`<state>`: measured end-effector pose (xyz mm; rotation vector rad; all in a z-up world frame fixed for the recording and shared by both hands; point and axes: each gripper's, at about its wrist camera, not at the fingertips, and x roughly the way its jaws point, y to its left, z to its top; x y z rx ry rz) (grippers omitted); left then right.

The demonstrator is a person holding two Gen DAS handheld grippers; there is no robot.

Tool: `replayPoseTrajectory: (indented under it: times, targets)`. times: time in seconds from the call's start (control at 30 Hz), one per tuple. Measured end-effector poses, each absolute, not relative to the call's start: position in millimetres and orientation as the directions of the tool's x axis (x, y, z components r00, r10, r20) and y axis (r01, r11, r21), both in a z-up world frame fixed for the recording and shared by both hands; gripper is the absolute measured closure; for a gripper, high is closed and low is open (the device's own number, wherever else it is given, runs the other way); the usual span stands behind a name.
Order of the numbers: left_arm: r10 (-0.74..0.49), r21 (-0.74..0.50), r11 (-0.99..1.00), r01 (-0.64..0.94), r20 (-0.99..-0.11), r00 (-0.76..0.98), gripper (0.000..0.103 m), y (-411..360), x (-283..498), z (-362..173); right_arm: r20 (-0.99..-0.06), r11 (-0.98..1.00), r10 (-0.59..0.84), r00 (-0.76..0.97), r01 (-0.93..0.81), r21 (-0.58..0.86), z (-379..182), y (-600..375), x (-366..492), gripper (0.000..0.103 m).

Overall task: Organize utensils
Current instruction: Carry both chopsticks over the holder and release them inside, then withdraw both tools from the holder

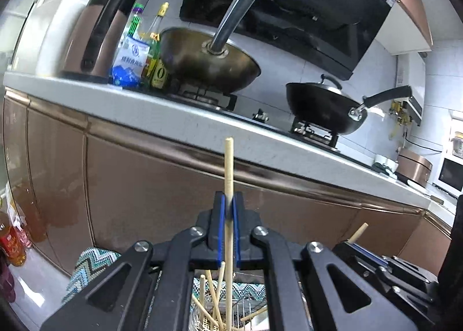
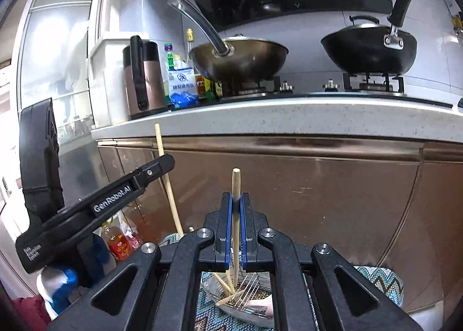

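Below the desk (image 2: 277, 117) edge, in front of the brown cabinet fronts, the left gripper (image 1: 228, 203) is closed on one wooden chopstick (image 1: 229, 163), pinched between its blue pads with a long stretch standing above the jaws and the rest running down toward the wire basket (image 1: 249, 305) underneath. To the right of it, the right gripper (image 2: 236, 209) is likewise clamped on a second chopstick (image 2: 235, 183), held upright, only a short end showing above the jaws. Directly below that gripper the basket (image 2: 249, 296) rests on a zigzag-patterned cloth (image 2: 382, 281) and still holds loose chopsticks and some metal forks (image 2: 246, 290), lying crossed. The sticks look light, stiff and smooth, so each probably pivots or slides easily in a two-pad pinch; taking hold near the middle, as the left one seems to be, likely steadies it better than a grip near an end. The forks are heavier and slippery, best gripped across the handle.
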<state>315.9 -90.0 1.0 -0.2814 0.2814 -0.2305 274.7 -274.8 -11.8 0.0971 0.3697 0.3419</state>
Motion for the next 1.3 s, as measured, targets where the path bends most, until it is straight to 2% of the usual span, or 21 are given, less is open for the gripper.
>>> replayPoseTrajectory:
  times: [0.3,0.53,0.7,0.8,0.87,1.0,1.07,1.3]
  targets:
    - [-0.204,-0.259,0.956,0.138,-0.247,0.947,0.098,-101,337,-32,-0.369,0.942,0.335,0.867,-0.305,0.138,-32,-270,292,0.098]
    - [-0.185,-0.280,0.954,0.104,-0.280,0.942,0.097,-95,346,-52,-0.399,0.947,0.321,0.859,-0.298,0.121,-44,-266,298,0.098]
    - [-0.196,-0.282,0.953,0.111,-0.294,0.936,0.096,-88,340,-46,-0.393,0.950,0.313,0.865,-0.284,0.131,-41,-270,295,0.091]
    - [-0.185,-0.269,0.957,0.107,-0.282,0.941,0.086,-84,331,-38,-0.385,0.950,0.310,0.869,-0.277,0.142,-37,-272,290,0.089]
    - [-0.177,-0.262,0.959,0.105,-0.271,0.946,0.076,-81,323,-31,-0.379,0.950,0.310,0.872,-0.274,0.148,-34,-273,286,0.088]
    - [-0.172,-0.243,0.964,0.110,-0.251,0.953,0.071,-74,303,-16,-0.363,0.952,0.305,0.881,-0.266,0.154,-24,-275,271,0.082]
    - [-0.171,-0.232,0.966,0.113,-0.247,0.954,0.063,-71,292,-9,-0.354,0.953,0.300,0.885,-0.260,0.157,-19,-276,263,0.080]
    - [-0.158,-0.179,0.977,0.114,-0.252,0.955,0.053,-63,243,8,-0.339,0.959,0.275,0.900,-0.233,0.160,-6,-281,221,0.075]
